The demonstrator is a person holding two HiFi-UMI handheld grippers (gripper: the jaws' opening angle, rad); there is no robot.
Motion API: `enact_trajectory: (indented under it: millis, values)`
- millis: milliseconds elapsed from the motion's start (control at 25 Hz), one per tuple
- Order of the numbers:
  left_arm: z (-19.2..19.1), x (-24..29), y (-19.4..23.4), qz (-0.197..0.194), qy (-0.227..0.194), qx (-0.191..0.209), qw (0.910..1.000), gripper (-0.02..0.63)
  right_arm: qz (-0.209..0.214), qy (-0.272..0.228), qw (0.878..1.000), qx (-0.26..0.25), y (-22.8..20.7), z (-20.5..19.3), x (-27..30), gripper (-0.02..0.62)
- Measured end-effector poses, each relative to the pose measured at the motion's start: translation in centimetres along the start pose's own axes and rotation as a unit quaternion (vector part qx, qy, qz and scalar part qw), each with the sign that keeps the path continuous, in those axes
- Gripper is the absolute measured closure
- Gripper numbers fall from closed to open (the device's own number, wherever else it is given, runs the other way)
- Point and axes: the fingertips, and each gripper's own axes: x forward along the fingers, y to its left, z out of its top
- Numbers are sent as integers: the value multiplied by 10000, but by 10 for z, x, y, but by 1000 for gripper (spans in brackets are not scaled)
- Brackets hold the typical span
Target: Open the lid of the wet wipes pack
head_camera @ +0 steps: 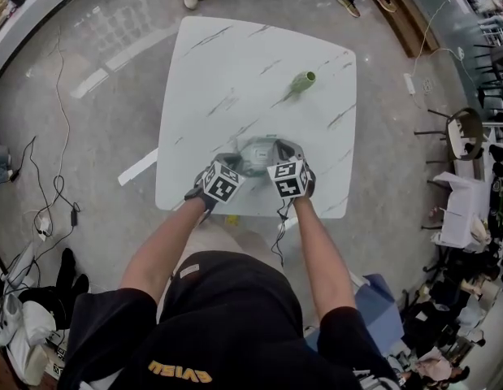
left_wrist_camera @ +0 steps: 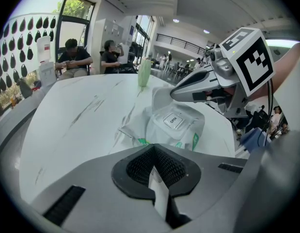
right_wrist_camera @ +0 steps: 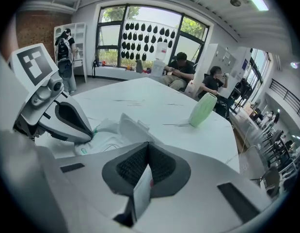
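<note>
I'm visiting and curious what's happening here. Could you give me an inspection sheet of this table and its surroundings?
Surface: white table with grey streaks.
Job's things: wipes pack, lid closed.
Clutter: green cup, upright, apart from the pack.
Grippers: left gripper and right gripper both shut, each seemingly pinching an edge of the pack.
Cables: loose cables on the floor; one cable hangs below the right gripper.
Surroundings: seated people beyond the table, chairs at the side.

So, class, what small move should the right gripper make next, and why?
Probably open the right gripper and lower it to the edge of the lid. The lid lies flat on the wet wipes pack, the right gripper is shut beside it, and the left gripper sits at the pack's end.
</note>
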Motion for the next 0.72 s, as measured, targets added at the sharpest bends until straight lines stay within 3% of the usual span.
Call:
enact_trajectory:
  millis: [600,720]
  values:
    - [0,-1,1,-42,54,73,9999,589,151,244,9991,302,4,-6,19,595]
    - [0,1,2,-26,131,231,9996,588,203,218,9946,998,1,-13,27,595]
